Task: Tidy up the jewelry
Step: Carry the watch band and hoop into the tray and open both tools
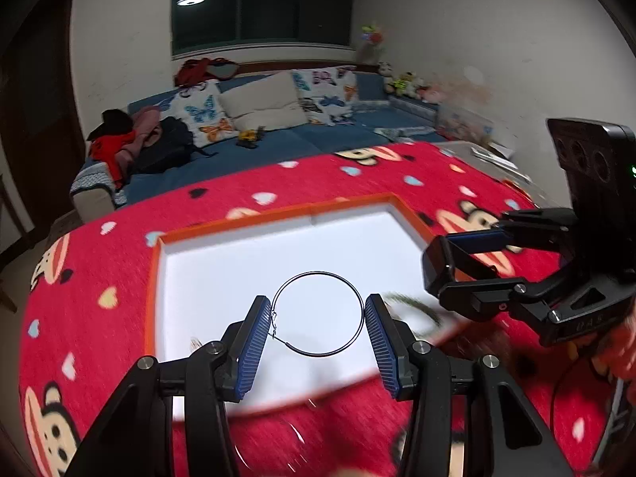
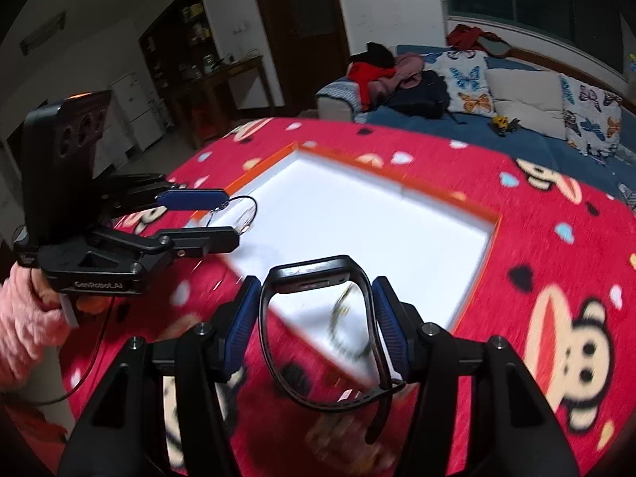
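Observation:
My left gripper (image 1: 318, 342) is shut on a large thin black hoop earring (image 1: 318, 314), held across its width above the white tray (image 1: 222, 270) with an orange rim. It also shows in the right wrist view (image 2: 234, 218), at left over the tray's corner. My right gripper (image 2: 316, 318) is shut on a black smartwatch (image 2: 310, 284), gripping the strap loop on both sides, above the tray's (image 2: 397, 230) near edge. In the left wrist view the right gripper (image 1: 445, 266) sits at the right over the tray's edge. A blurred greenish bracelet (image 1: 413, 306) lies in the tray near it.
The tray rests on a red cartoon-monkey cloth (image 1: 99, 278) covering the table. A blue sofa (image 1: 278, 147) with pillows and clothes stands behind. Small blurred jewelry pieces (image 2: 342, 429) lie on the cloth near me.

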